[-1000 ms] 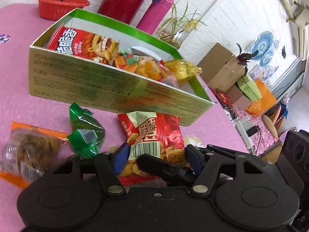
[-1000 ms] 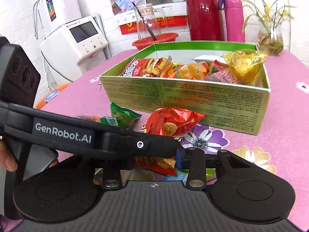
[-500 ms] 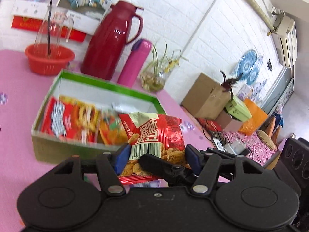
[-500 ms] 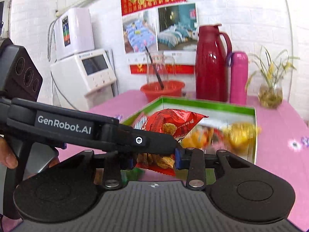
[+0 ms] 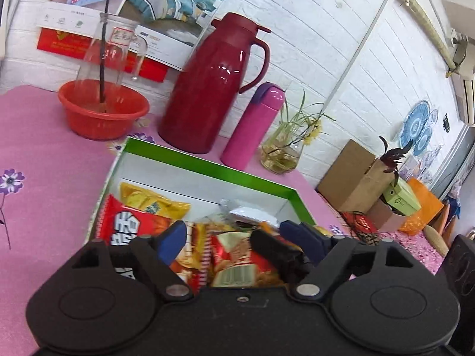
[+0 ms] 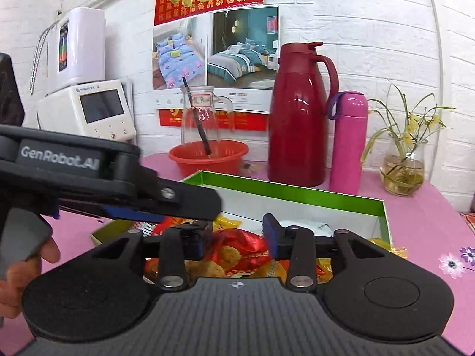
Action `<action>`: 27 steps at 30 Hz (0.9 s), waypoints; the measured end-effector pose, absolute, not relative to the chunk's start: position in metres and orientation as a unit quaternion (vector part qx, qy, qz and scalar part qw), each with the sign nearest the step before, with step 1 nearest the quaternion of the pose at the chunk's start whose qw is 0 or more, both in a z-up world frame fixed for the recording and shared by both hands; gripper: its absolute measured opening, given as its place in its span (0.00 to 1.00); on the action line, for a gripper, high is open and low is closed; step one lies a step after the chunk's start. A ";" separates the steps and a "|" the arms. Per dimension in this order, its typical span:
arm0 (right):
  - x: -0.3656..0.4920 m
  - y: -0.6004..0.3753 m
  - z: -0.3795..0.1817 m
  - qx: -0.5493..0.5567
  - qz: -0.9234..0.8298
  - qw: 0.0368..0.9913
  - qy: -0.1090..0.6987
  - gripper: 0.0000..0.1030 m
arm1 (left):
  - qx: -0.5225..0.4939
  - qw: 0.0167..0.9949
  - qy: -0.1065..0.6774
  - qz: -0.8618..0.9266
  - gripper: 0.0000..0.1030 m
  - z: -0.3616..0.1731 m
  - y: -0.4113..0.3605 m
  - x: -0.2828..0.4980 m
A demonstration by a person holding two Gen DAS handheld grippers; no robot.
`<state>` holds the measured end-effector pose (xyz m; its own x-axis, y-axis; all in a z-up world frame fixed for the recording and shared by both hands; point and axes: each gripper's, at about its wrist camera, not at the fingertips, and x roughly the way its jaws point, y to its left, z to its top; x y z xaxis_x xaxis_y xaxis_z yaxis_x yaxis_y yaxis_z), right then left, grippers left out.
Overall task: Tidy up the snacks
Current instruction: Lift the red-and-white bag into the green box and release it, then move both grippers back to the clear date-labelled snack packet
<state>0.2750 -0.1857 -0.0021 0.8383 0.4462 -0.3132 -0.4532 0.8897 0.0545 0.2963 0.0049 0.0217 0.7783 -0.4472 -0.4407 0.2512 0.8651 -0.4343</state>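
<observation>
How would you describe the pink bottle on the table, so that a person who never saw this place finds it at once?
Look at the pink table against the white brick wall, behind the green-edged snack box. There the pink bottle stands upright between the tall dark red jug and a glass vase with a plant. It alone is slim, bright pink, with a purple strap at its cap.

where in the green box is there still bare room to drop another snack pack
The free patch is the white floor along the far wall of the green box, on the thermos and pink bottle side, behind the yellow pack. The near half is crowded with overlapping packs, the red snack bag among them.
</observation>
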 end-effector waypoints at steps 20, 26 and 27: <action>0.245 -0.195 0.007 -0.027 0.244 0.950 0.194 0.83 | -0.164 0.938 0.260 -0.163 0.97 0.029 0.015 0.225; 0.194 -0.225 0.024 0.001 0.247 0.955 0.164 1.00 | -0.176 0.935 0.262 -0.163 0.99 0.033 0.019 0.183; 0.185 -0.230 0.023 0.004 0.247 0.955 0.163 1.00 | -0.178 0.934 0.264 -0.161 0.99 0.032 0.018 0.176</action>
